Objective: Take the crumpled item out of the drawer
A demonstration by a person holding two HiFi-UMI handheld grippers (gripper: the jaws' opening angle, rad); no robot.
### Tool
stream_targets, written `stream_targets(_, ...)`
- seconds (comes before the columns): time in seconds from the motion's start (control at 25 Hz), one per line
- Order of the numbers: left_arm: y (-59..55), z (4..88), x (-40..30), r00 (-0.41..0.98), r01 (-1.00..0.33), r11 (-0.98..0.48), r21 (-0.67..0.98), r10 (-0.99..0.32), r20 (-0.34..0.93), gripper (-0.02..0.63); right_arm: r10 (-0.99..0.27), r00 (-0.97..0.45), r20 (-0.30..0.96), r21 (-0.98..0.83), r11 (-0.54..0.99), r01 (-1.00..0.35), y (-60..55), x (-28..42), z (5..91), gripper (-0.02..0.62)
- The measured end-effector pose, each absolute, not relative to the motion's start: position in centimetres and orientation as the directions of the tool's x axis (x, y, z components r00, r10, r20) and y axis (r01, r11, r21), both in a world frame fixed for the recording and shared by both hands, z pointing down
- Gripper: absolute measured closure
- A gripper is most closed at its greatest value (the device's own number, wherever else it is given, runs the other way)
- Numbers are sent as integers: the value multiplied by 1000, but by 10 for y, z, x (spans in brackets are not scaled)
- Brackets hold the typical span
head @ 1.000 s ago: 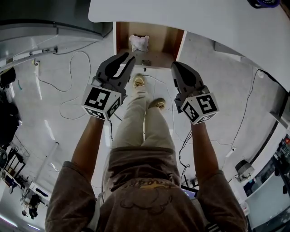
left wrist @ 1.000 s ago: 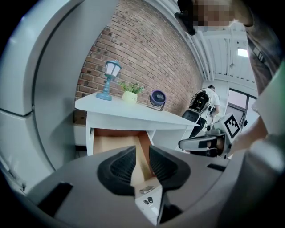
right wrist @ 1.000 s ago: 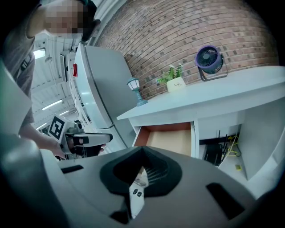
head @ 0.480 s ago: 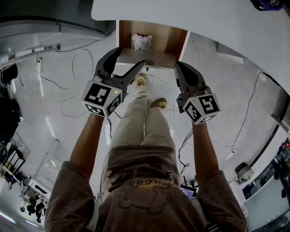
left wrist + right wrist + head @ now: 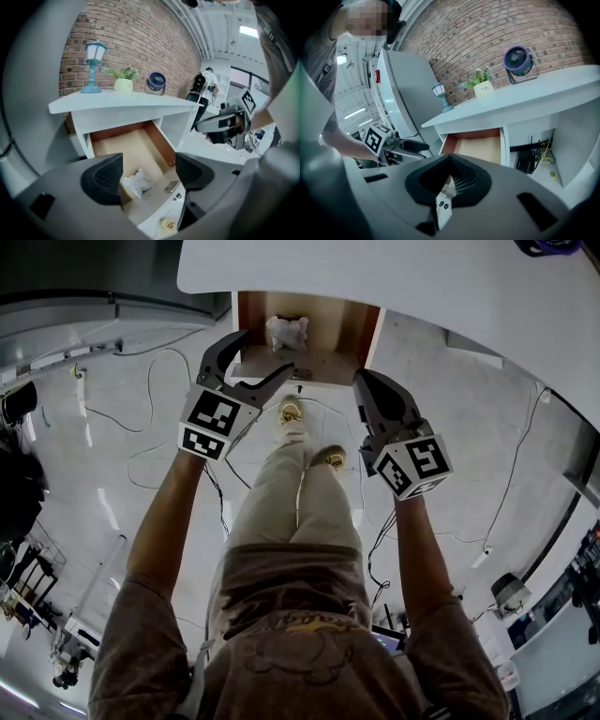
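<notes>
Hidden at the open drawer [image 5: 124, 150]
The left gripper [image 5: 147, 174], jaws just opened with nothing between them, hides the crumpled item's [image 5: 138, 183] left edge behind its left pad [image 5: 102, 179]; the small metal piece [image 5: 171, 186] just inside its right pad [image 5: 193, 171] is too small to identify. The right gripper's [image 5: 449, 183] closed jaws cover the drawer's front and the item entirely.
</notes>
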State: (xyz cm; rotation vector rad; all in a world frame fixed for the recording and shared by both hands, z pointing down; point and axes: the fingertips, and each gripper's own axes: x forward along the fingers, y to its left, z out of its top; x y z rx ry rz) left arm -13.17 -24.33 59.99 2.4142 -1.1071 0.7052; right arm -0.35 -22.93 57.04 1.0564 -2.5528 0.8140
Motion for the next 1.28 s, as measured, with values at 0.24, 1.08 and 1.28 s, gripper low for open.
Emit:
stream_targets(0.24, -250, 631, -119, 542, -692, -721, 26, -496, 679, 247, -574, -695, 433, -405, 564, -719, -232, 1, 573, 597)
stream_targets(1.08, -267, 749, -93, 383, -284, -945, -163, -268, 884, 236, -566, -688, 453, -423, 543, -725, -229, 5, 587, 598)
stream_targets(1.28, -266, 773, -89, 318, -182, -972, -151, -203, 926, 230, -556, -688, 466, -423, 543, -725, -226, 8, 592, 597)
